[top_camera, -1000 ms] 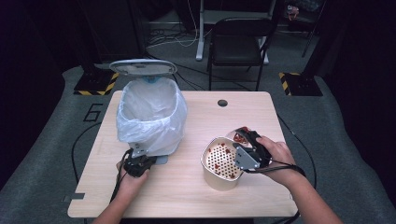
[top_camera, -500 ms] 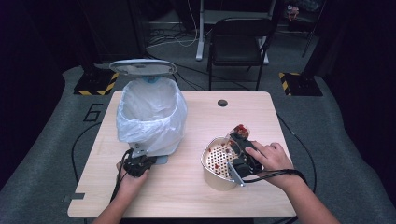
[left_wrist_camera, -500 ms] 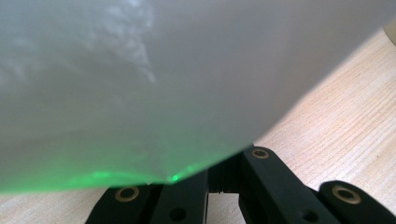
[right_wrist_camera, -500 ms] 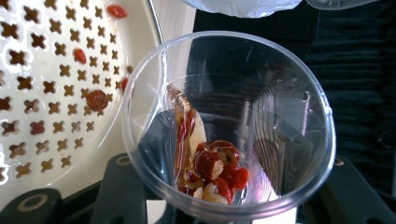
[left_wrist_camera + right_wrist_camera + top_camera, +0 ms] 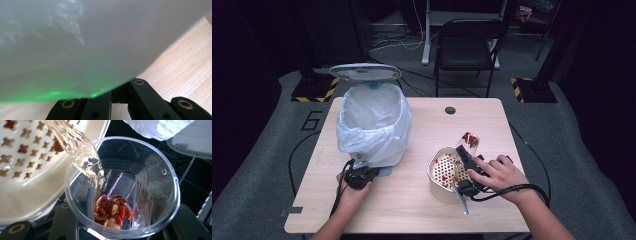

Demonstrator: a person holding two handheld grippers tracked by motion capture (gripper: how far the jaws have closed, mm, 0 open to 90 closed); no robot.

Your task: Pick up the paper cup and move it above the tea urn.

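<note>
Since the earlier frame, the right tongs [image 5: 467,167] had dipped and tilted a clear cup [image 5: 122,187] further over the strainer [image 5: 444,167], w/ the hand [image 5: 497,175] lower. Right tongs pinched the cup at its sides. Red fruit bits [image 5: 112,212] sat in the cup's bottom, btwn the jaws, and liquid [image 5: 82,152] ran from its rim toward the strainer's holes. Left tongs [image 5: 359,176] were pressed together, at the foot of the lined bin [image 5: 372,120], the bag [image 5: 87,45] right above them. Risk, as I judged it: too much tilt could dump fruit or splash liquid past the strainer onto the table [image 5: 412,210]; a loose grip could let the wet cup slip.
</note>
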